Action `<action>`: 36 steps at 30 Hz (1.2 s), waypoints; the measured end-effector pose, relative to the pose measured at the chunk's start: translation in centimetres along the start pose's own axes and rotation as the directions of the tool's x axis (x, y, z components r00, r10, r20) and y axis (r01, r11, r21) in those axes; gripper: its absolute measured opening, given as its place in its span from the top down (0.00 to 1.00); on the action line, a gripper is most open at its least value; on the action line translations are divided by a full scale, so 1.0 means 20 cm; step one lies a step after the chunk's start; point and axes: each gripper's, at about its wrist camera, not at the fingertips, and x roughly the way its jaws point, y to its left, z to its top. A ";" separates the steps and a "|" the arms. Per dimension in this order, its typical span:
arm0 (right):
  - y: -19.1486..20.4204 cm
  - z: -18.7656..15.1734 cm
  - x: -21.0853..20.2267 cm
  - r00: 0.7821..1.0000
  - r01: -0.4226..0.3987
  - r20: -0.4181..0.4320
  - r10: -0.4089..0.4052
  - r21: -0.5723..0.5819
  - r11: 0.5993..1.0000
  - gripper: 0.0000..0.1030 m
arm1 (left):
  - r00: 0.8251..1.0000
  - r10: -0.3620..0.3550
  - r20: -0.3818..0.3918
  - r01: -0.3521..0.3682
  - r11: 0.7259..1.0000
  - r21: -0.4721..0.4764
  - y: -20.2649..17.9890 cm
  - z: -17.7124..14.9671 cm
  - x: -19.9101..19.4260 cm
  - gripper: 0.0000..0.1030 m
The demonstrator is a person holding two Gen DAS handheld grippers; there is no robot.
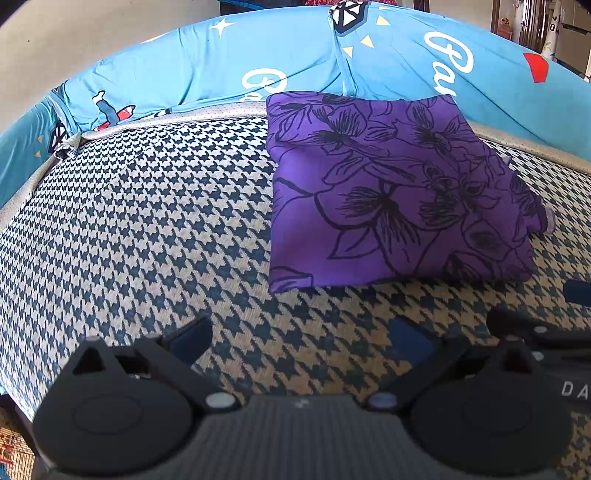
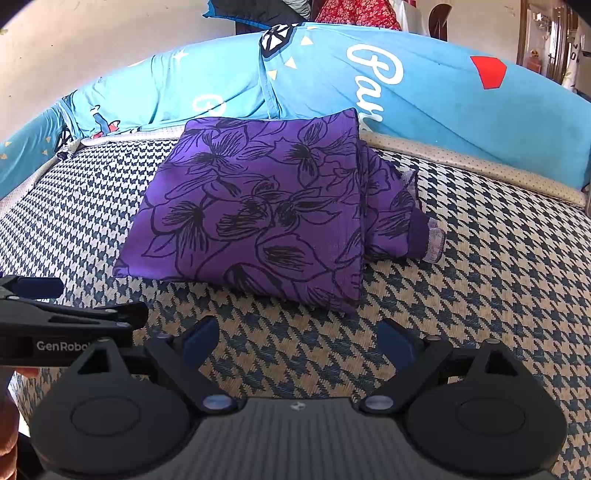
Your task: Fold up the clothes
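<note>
- A purple garment [image 1: 395,192] printed with black line-drawn flowers lies folded into a rough square on a bed surface covered in blue-and-cream houndstooth fabric [image 1: 147,229].
- In the left wrist view the garment sits toward 1 o'clock from the left gripper [image 1: 301,341]; in the right wrist view the same garment [image 2: 255,210] sits toward 12 o'clock, slightly to the 11 o'clock side, from the right gripper [image 2: 299,341].
- The garment's far edge touches or nearly touches the blue bedding [image 2: 424,96] with white script lettering, which runs along the 12 o'clock side of the bed.
- At the garment's 3 o'clock side a bundled layer sticks out from under the top fold, and a pale lilac hem [image 2: 434,243] shows at its tip.
- The left gripper's jaws stand wide apart, with only houndstooth fabric visible between the blue-padded fingers [image 1: 192,338]; nothing is held.
- The right gripper's jaws are likewise spread wide and hold nothing, and its blue-padded fingers [image 2: 393,341] are clear of the garment's near edge.
- In the right wrist view the left gripper's body appears at 9 o'clock, side-on, with white lettering on its black casing.
- Both grippers hover near the garment's 6 o'clock edge, not touching it.
- A red patterned cloth [image 2: 356,13] shows beyond the bedding at 12 o'clock.
</note>
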 end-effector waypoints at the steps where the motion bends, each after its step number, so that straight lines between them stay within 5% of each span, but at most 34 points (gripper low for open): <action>1: 0.00 0.00 0.00 1.000 -0.001 0.000 0.001 0.001 1.000 0.10 | 1.000 0.000 0.000 0.000 1.000 0.000 0.00 0.00 0.00 0.00; 36: -0.02 0.00 -0.02 0.999 -0.004 0.039 0.003 0.022 1.000 0.10 | 1.000 0.002 0.000 -0.002 1.000 0.017 -0.02 0.00 0.00 0.00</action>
